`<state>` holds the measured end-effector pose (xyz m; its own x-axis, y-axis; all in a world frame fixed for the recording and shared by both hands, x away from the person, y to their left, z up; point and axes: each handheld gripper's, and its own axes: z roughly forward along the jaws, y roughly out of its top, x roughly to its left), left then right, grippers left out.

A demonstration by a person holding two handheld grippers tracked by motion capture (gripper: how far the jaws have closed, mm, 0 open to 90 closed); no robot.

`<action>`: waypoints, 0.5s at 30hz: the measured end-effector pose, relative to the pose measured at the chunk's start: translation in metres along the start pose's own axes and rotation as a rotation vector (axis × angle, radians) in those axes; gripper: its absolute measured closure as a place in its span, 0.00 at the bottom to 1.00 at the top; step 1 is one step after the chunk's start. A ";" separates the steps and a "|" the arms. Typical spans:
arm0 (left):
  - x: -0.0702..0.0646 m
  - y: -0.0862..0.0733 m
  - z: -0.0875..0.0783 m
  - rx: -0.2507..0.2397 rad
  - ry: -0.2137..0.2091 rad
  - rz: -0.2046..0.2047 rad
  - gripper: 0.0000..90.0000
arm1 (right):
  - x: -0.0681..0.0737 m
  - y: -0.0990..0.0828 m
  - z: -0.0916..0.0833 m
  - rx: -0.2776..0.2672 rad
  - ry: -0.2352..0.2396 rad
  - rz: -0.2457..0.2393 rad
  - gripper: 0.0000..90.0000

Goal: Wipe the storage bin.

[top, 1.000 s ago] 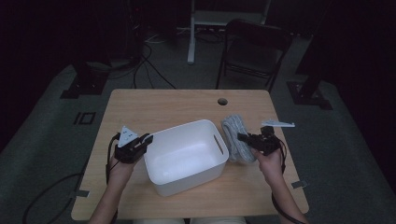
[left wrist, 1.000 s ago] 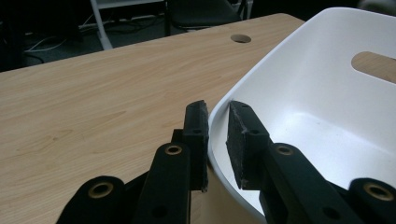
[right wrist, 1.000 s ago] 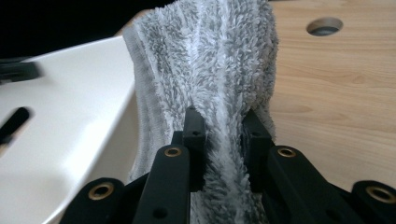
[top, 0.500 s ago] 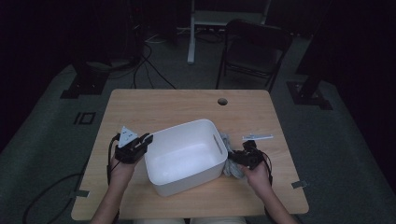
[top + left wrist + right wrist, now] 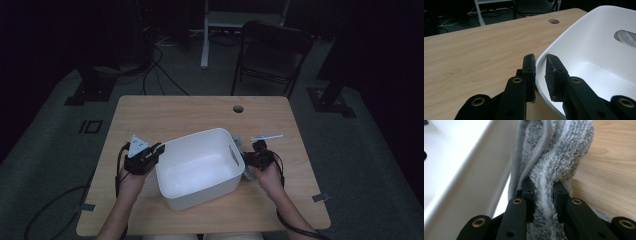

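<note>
Change since earlier: the right gripper (image 5: 248,160) has come down and in from the table's right side to the white bin's right wall; the left gripper has stayed put on the bin's left rim.
Right hand pose: the forearm comes in from the bottom edge and angles up and inward, the hand (image 5: 267,172) low over the table with the gripper pointing left at the bin.
Right gripper grip: jaws pinched onto a thick fold of the grey towel (image 5: 554,165), the pads pressing into the pile from both sides.
Towel place: bunched on the wooden table (image 5: 180,112), just beside and against the outside of the bin's right wall.
Left hand pose: the forearm rises from the bottom left, the hand (image 5: 132,172) level with the bin's near-left corner.
Left gripper grip: the left gripper (image 5: 539,67) has its jaws narrowed onto the rim of the white bin (image 5: 599,32), one pad outside the wall and one inside.
Bin place: mid-table, turned slightly askew.
</note>
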<state>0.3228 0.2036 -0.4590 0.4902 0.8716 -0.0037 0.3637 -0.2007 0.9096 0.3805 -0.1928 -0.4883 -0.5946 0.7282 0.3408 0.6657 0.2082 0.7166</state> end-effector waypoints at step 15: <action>0.004 0.000 0.000 0.002 -0.012 -0.007 0.87 | -0.021 -0.008 0.039 0.070 0.003 0.067 0.87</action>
<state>0.3246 0.2075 -0.4590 0.4974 0.8674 -0.0148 0.3687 -0.1959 0.9087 0.4047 -0.1844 -0.5251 -0.5494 0.7399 0.3882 0.7335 0.2045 0.6482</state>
